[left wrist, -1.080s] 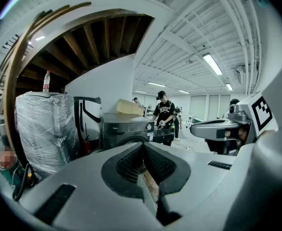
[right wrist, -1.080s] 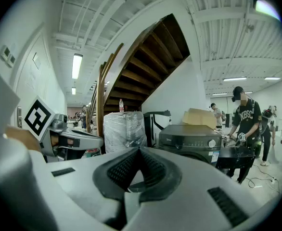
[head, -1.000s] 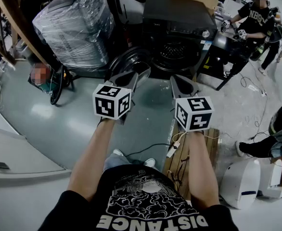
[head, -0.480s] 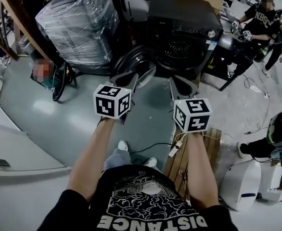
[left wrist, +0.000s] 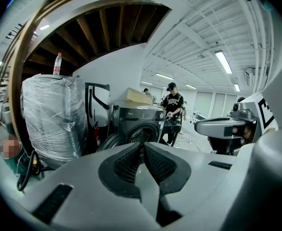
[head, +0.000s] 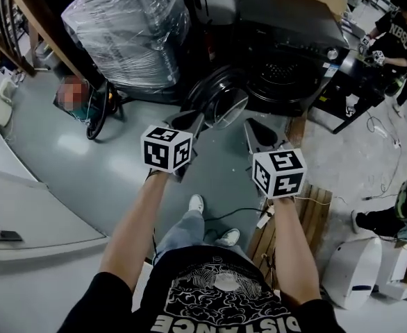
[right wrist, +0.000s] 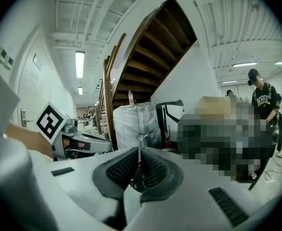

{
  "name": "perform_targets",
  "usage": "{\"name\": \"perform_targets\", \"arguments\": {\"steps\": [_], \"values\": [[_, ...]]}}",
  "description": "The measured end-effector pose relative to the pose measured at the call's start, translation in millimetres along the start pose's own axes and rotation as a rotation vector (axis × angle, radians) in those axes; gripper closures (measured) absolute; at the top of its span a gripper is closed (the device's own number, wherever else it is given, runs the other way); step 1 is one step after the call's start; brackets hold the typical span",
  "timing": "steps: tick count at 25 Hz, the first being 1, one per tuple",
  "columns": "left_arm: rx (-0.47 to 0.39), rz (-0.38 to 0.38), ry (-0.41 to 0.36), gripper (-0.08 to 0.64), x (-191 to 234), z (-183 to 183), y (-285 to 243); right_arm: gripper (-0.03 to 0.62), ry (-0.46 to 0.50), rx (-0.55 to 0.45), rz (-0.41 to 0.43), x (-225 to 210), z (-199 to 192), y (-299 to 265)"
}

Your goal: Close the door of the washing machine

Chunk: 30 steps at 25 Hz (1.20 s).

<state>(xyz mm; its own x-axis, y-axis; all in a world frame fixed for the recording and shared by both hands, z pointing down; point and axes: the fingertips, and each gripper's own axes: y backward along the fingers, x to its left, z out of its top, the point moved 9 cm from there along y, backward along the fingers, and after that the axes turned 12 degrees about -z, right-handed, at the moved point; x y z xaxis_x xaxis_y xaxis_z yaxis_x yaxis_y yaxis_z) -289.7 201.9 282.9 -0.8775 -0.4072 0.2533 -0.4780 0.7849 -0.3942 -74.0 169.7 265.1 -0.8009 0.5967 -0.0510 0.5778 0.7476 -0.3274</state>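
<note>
The black front-loading washing machine (head: pixel 287 47) stands at the top of the head view, its round door (head: pixel 221 103) swung open to the left with the drum (head: pixel 281 75) exposed. My left gripper (head: pixel 194 121) is shut and empty, its tip just short of the door's lower edge. My right gripper (head: pixel 258 126) is also shut and empty, to the right of the door and below the drum opening. In the left gripper view the machine (left wrist: pixel 140 121) and its door (left wrist: pixel 108 141) lie straight ahead beyond the closed jaws (left wrist: pixel 142 145). In the right gripper view the jaws (right wrist: pixel 138 150) meet at the tip.
A plastic-wrapped bundle (head: pixel 130 30) stands left of the machine under a wooden stair rail (head: pixel 33 26). A wooden pallet (head: pixel 311 214) and a cable (head: pixel 235 214) lie by my feet. A person (head: pixel 398 30) works at the far right; a white device (head: pixel 349 266) sits lower right.
I have stepped closer to the washing machine. Both grippers moved forward and down toward the open door and stayed shut.
</note>
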Motion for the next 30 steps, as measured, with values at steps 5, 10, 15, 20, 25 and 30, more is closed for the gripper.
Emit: {"name": "perform_targets", "arguments": {"steps": [5,10,15,20,25,30], "values": [[0.032,0.005,0.034,0.528,55,-10,-1,0.569,0.000,0.031,0.030,25,-1,-43],[0.097,0.002,0.042,0.528,110,-18,-11,0.569,0.010,0.052,0.030,39,5,-85],[0.175,-0.025,0.044,0.528,161,-32,-32,0.569,0.065,0.083,0.008,39,12,-123],[0.255,-0.067,0.046,0.526,203,-51,-59,0.569,0.079,0.112,-0.035,33,14,-150],[0.320,-0.100,0.046,0.526,235,-71,-87,0.569,0.071,0.148,-0.084,23,4,-169],[0.365,-0.156,0.048,0.480,257,-84,-116,0.569,0.061,0.190,-0.130,13,-9,-180]]}}
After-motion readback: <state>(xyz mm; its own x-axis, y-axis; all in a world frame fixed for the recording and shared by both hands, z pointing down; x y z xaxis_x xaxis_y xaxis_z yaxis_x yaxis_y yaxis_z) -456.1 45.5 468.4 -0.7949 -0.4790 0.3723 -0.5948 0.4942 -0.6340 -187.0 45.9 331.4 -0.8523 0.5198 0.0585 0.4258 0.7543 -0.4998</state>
